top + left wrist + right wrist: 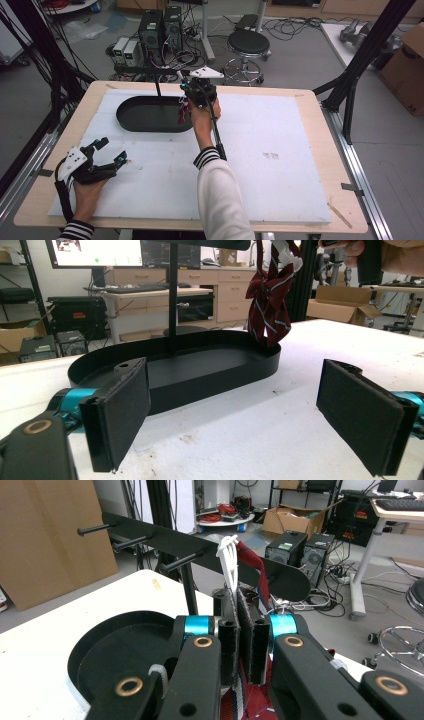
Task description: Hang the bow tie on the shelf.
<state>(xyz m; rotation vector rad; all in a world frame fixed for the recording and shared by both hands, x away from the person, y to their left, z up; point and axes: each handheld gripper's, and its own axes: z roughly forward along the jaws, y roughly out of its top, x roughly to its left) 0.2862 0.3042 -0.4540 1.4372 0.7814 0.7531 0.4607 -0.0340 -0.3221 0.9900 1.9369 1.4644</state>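
A dark red striped bow tie [183, 114] with a white strap [229, 565] hangs from my right gripper [200, 92], which is shut on it above the right end of the black oval tray [150, 127]. In the right gripper view the pads [230, 645] pinch the strap and red fabric [252, 565] just in front of the black crossbar [200, 545] with its pegs. My left gripper [112, 150] rests open on the white mat at the front left. In its own view the bow tie [267, 305] dangles over the tray [200, 375] beyond its open jaws [235, 420].
A thin black post [173, 300] rises from the tray and carries the peg bar. The white mat [270, 150] covers most of the wooden table. A stool [247, 45] and computer towers [160, 27] stand behind the table's far edge.
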